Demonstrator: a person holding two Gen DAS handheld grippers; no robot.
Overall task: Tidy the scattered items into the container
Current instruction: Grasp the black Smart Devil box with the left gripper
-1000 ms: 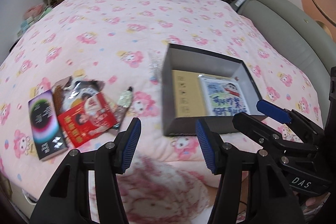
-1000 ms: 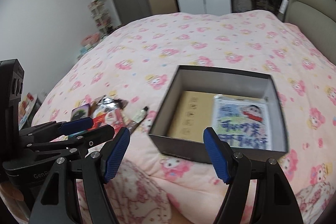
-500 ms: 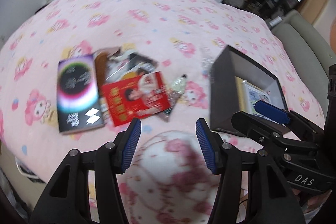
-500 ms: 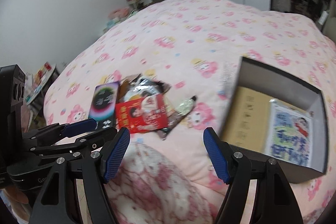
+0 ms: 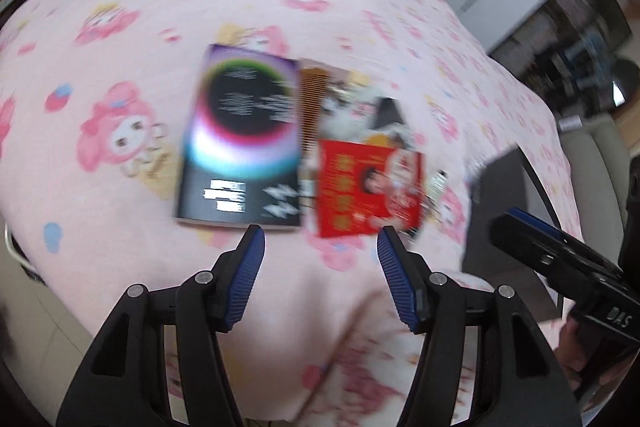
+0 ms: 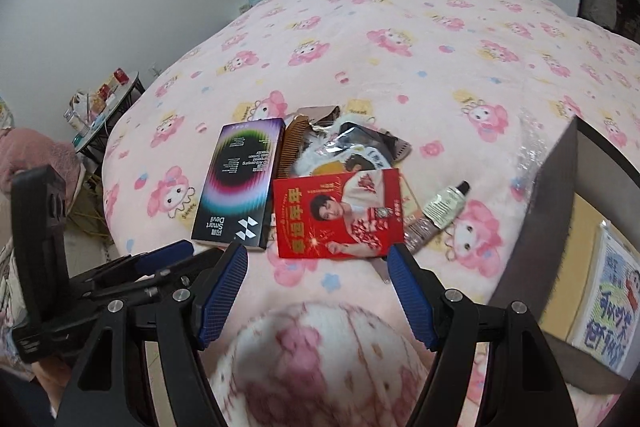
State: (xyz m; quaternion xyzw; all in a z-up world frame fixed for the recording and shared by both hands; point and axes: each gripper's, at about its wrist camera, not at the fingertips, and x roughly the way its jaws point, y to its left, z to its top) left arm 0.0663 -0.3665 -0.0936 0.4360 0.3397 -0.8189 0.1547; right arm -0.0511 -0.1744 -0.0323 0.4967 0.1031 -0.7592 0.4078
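Observation:
A pile lies on the pink bedspread: a black box with a rainbow ring (image 6: 240,183), a red packet (image 6: 340,215), a brown comb (image 6: 294,143), foil pouches (image 6: 352,147) and a small tube (image 6: 444,205). The dark open container (image 6: 556,211) stands to their right, with a picture card (image 6: 612,299) and a tan flat box inside. My right gripper (image 6: 318,259) hovers open just short of the red packet. My left gripper (image 5: 320,243) hangs between the black box (image 5: 240,143) and the red packet (image 5: 368,191). Its jaws are opening, with nothing between them.
A crinkled clear wrap (image 6: 532,151) lies by the container's far corner. A person's patterned pink garment (image 6: 320,359) fills the near foreground. Past the bed's left edge stands a small cluttered side table (image 6: 104,103). A grey headboard (image 5: 600,143) is at the right.
Both grippers have swung left from in front of the container to the pile and come lower. The pile now sits straight ahead and larger. The left jaws stand slightly wider.

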